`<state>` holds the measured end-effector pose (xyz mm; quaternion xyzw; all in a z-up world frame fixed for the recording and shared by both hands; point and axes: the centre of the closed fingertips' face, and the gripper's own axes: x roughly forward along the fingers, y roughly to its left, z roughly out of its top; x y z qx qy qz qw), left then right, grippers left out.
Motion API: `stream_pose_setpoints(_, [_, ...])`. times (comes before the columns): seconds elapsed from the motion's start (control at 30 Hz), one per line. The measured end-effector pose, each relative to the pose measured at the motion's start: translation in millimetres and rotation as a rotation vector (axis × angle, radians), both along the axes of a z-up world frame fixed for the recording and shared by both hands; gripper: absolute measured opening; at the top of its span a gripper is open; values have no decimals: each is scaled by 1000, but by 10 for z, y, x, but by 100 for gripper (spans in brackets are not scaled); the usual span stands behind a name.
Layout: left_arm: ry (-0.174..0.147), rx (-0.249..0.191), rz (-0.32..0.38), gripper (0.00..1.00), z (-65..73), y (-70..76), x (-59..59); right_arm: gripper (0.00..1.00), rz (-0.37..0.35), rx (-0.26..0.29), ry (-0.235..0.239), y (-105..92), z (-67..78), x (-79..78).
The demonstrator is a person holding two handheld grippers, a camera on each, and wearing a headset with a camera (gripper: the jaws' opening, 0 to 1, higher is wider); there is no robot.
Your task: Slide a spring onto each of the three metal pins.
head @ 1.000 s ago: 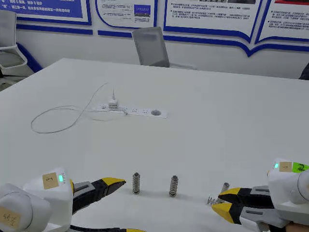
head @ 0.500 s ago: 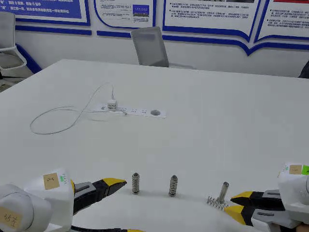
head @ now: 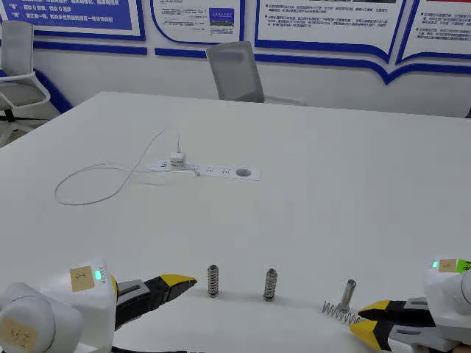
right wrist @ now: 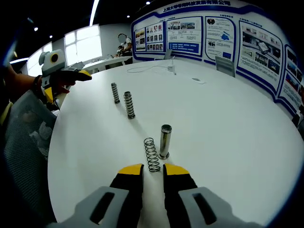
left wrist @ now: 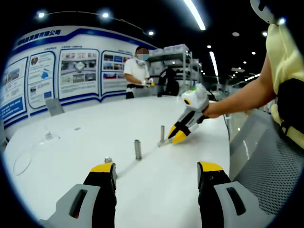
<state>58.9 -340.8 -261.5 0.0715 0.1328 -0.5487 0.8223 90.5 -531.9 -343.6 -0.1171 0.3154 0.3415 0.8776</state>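
— White table (head: 346,184), broad and bare: where does the work sit on it?

— Close to the near edge. Three upright pins stand in a row there. The left pin (head: 213,280) and the middle pin (head: 270,284) each wear a spring. The right pin (head: 346,293) is bare, and the loose spring (head: 338,311) lies flat at its foot, touching it or almost.

— And the grippers?

— The right gripper (right wrist: 153,170) sits low at the loose spring's near end, its jaws drawn close with a slim gap between them. Whether they touch the coil I cannot tell. The left gripper (left wrist: 156,167) hovers beside the left pin, jaws spread wide, holding nothing.

— Room behind the row?

— Plenty. Open surface runs back to a power strip (head: 213,170) and its looped white cable (head: 57,193), both well apart from the pins. A grey chair (head: 235,70) stands at the far edge.
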Motion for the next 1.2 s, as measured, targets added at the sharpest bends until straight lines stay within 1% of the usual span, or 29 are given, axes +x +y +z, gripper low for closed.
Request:
stream_pose_setpoints(0.23, [3, 3, 2, 70, -4, 2, 0, 16, 9, -1, -1, 12, -22, 26])
stream_pose_setpoints(0.3, [5, 2, 2, 70, -4, 2, 0, 16, 12, 10, 1, 27, -17, 31])
stream_pose_setpoints(0.5, [7, 4, 4, 70, -12, 7, 0, 13, 18, -2, -1, 31, -39, 34])
stream_pose_setpoints(0.83, [8, 4, 6, 69, -30, 18, 8, 12, 18, -1, 7, 40, -45, 33])
stream_pose_setpoints(0.97, [11, 7, 1, 68, -43, 15, 3, 11, 19, 5, 6, 61, -6, 20])
stream_pose_setpoints(1.2, [20, 6, -13, 67, -70, -8, -11, 11, 51, -1, 0, 134, 74, -75])
